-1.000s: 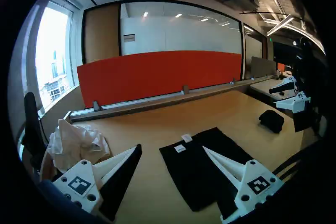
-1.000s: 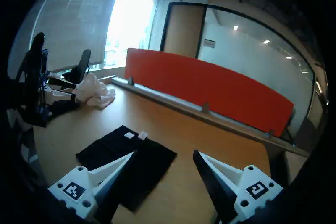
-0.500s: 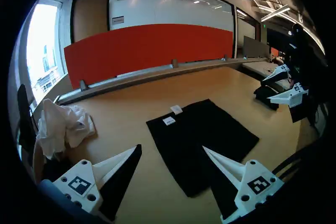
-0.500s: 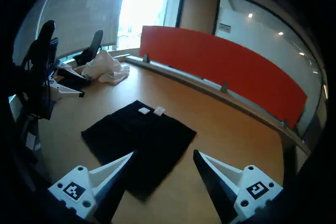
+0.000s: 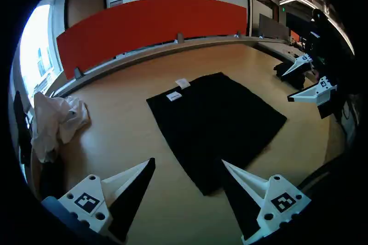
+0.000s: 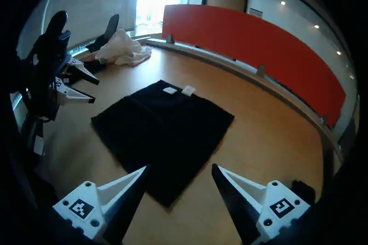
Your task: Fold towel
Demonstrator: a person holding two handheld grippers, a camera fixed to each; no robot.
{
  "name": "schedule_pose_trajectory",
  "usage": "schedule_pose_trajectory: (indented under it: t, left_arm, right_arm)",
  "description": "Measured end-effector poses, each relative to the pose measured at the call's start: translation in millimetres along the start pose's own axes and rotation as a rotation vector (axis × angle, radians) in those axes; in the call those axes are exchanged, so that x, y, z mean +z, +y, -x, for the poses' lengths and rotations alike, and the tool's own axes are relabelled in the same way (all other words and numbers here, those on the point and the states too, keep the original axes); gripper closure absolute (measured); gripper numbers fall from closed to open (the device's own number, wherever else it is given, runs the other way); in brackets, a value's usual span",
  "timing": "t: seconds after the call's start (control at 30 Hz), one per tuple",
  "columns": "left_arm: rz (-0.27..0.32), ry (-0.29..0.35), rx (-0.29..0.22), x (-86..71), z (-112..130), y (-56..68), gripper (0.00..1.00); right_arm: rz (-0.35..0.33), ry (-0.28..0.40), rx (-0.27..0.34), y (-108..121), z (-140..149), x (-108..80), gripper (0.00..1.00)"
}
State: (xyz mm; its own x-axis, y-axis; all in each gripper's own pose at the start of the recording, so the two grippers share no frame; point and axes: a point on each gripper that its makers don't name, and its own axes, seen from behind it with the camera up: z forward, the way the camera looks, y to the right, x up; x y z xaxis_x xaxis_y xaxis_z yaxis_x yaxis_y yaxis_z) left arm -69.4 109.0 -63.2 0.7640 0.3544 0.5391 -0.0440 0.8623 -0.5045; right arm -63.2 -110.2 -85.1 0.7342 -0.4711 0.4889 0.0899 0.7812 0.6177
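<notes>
A black towel (image 5: 216,118) lies flat on the wooden desk, with two white tags (image 5: 178,89) at its far edge. In the right gripper view the same towel (image 6: 163,128) spreads out ahead, tags (image 6: 179,90) at its far side. My left gripper (image 5: 188,176) is open above the towel's near corner, holding nothing. My right gripper (image 6: 179,180) is open too, over the towel's near edge, empty. The right gripper (image 5: 306,82) also appears at the right of the left gripper view, and the left gripper (image 6: 76,84) at the left of the right gripper view.
A crumpled white cloth (image 5: 55,118) lies at the desk's left end, cloth (image 6: 122,49) by an office chair (image 6: 108,26). A red divider panel (image 5: 152,22) runs along the desk's far side. A small dark bundle (image 5: 287,68) sits at the right.
Both grippers have tilted down and come closer over the towel, which now looks larger and lower in both views. Both stay open.
</notes>
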Motion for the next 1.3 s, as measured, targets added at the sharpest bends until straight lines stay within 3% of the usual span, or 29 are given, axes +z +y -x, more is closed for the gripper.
schedule_pose_trajectory:
  t: [0.37, 0.73, 1.1, 1.3]
  left_arm:
    - [0.061, -0.111, 0.005, 13.9, 35, 17.1, 0.04]
    - [0.116, -0.203, 0.033, 24.0, 57, 35.4, 0.04]
    - [0.134, -0.233, 0.036, 27.0, 64, 45.0, 0.09]
    - [0.116, -0.241, 0.052, 28.5, 66, 40.3, 0.22]
  right_arm:
    - [-0.048, -0.085, 0.007, -16, 37, 17.4, 0.0]
    - [-0.08, -0.142, 0.006, -22, 59, 20.1, 0.03]
    - [-0.111, -0.179, 0.032, -23, 70, 21.8, 0.2]
    - [-0.131, -0.192, 0.023, -26, 75, 21.7, 0.33]
